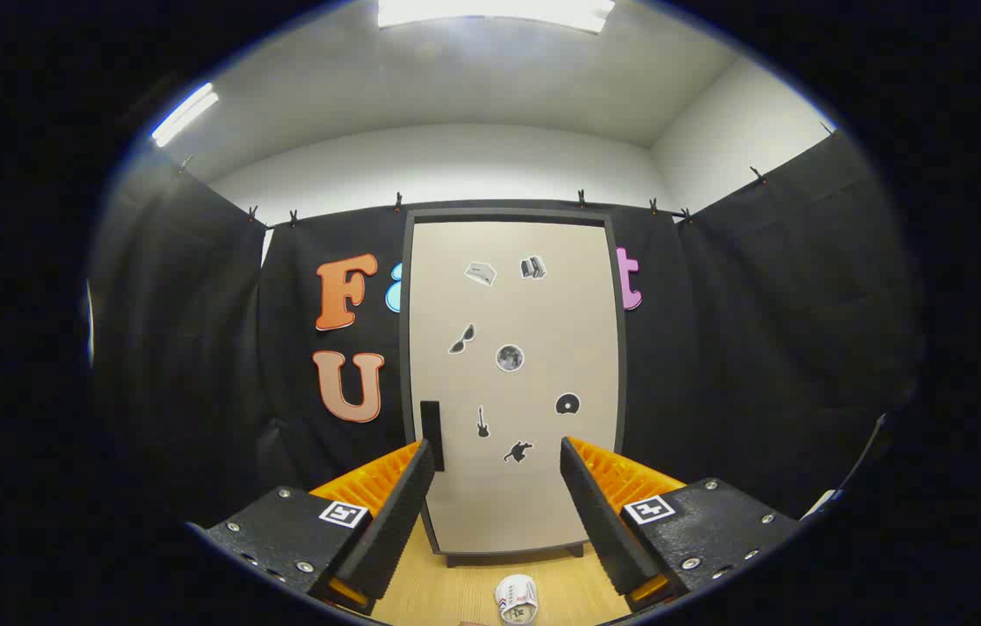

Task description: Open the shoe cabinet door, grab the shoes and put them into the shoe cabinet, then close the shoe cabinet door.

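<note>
Shoe (517, 602): white with dark markings, on the wooden floor (456, 591) at 6 o'clock, between and slightly nearer than the fingertips; only partly seen, long axis and heading cannot be told. Tool (497, 461): fingers spread wide, gripping nothing, level, aimed straight at the cabinet. Beyond, at 12 o'clock, shoe cabinet (515, 382): tall, upright, beige door closed, dark frame, small stickers, dark handle (430, 435) on its left edge by the left fingertip.

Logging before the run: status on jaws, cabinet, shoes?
Gripper open, holding nothing. Cabinet door shut, handle beyond the fingers. Shoe on floor between them.
</note>
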The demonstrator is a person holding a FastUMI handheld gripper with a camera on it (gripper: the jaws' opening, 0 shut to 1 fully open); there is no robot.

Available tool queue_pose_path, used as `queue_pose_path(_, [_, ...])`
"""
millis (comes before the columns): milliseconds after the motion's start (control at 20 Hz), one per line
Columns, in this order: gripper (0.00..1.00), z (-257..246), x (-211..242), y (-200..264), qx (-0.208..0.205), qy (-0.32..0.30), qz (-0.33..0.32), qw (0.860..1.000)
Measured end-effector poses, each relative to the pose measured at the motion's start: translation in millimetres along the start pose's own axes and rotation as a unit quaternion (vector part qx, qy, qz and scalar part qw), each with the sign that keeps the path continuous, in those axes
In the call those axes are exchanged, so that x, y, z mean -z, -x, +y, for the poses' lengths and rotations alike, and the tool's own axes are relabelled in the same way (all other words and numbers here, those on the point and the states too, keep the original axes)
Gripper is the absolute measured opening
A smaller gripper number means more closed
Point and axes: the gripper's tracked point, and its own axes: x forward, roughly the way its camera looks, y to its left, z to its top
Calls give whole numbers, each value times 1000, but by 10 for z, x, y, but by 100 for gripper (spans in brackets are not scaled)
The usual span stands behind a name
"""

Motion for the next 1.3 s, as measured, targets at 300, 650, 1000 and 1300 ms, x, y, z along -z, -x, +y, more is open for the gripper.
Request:
queue_pose_path(300, [92, 90, 14, -76, -1, 5, 2, 1000])
queue_pose_path(650, [92, 194, 35, -153, -6, 8, 4, 1000])
queue_pose_path(1000, [92, 348, 86, -305, -7, 1, 11, 1000])
queue_pose_path(1300, [92, 559, 143, -490, -5, 4, 12, 1000])
